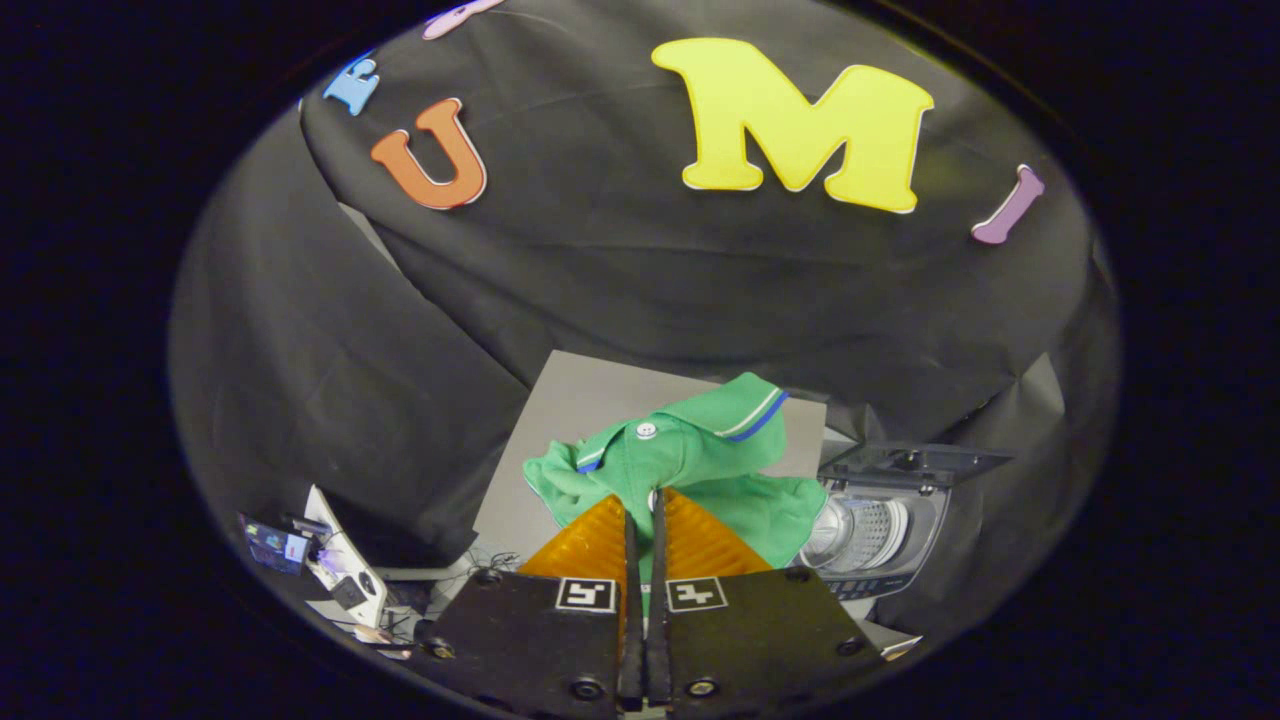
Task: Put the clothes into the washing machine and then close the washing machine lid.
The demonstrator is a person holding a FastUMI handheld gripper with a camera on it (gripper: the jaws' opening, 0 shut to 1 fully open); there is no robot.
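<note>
A green shirt [700, 460] with a blue-and-white trimmed collar and a white button hangs bunched from my gripper [641, 500], whose two fingers are shut on its cloth. The shirt is lifted above the grey mat [570, 400]. To the right of the fingers stands a small toy washing machine [880, 530] with its dark lid [915, 462] raised and its shiny perforated drum [860, 525] showing. The shirt's right edge overlaps the machine's left side.
The black cloth wall rises behind the mat and machine. To the left of the fingers lie a white device with a small lit screen [290, 548] and some cables [480, 565].
</note>
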